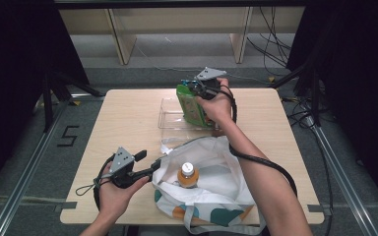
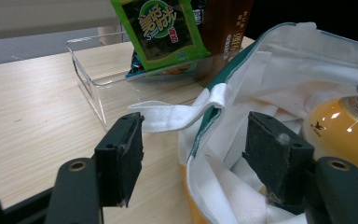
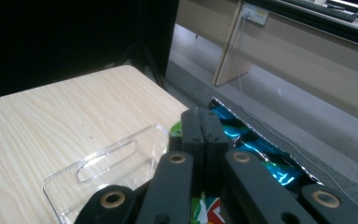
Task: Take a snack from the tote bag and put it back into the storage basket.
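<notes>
A white tote bag point(image 1: 216, 196) with teal and orange patches lies open at the table's near edge, with an orange drink bottle point(image 1: 188, 175) standing inside. My left gripper point(image 1: 149, 163) is open, and its jaws straddle the bag's left rim point(image 2: 200, 140) without pressing it. The bottle point(image 2: 345, 130) is just right of that gripper point(image 2: 196, 156). My right gripper point(image 1: 191, 87) is shut on the top edge of a green snack packet point(image 1: 193, 105), holding it upright over a clear plastic tray point(image 1: 170, 115). The right gripper view has the pinched jaws point(image 3: 200, 122) on the packet's shiny edge point(image 3: 251, 149).
A brown carton point(image 2: 226, 23) stands behind the packet at the tray's point(image 2: 88, 84) far side. The tray's bare end point(image 3: 98, 163) lies toward the table's left half. A bag handle loop point(image 2: 177, 116) rests on the wood between bag and tray. Cables trail from both grippers.
</notes>
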The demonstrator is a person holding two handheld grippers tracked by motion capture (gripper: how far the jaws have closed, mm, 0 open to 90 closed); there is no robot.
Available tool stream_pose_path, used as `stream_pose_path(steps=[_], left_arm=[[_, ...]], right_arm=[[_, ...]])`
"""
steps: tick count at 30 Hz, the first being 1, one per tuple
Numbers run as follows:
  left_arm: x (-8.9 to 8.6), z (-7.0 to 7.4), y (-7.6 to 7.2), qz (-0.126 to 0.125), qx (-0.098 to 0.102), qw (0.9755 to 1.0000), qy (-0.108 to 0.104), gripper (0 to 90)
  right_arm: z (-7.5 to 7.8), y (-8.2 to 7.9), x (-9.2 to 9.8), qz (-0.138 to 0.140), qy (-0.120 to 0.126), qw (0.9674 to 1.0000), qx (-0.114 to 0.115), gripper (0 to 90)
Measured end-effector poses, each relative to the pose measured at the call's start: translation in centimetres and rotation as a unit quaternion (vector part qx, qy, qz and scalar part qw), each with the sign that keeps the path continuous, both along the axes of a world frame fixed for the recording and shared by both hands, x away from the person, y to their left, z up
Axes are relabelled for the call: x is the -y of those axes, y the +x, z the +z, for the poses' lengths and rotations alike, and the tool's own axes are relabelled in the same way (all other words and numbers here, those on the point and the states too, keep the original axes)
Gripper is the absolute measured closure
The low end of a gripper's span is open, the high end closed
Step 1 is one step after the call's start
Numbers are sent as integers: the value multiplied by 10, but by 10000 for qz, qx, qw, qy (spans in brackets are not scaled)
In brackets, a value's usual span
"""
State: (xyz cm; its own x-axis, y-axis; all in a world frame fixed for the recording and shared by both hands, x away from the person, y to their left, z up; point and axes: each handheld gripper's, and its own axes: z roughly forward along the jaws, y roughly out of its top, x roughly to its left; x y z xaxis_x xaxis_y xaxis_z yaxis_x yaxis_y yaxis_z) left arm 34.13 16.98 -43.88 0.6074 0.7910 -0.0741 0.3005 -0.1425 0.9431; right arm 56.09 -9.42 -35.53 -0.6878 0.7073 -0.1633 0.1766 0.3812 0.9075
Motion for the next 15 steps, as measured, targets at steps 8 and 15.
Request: stream_pose_path(steps=[8,15], left_arm=[[-2,1,1,-44,113,9998,131,364],[-2,0,1,-37,80,9999,90,365]], right_arm=[[-10,5,-6,19,6,10000,-47,900],[-11,2,1,-87,-301,9994,-154,900]])
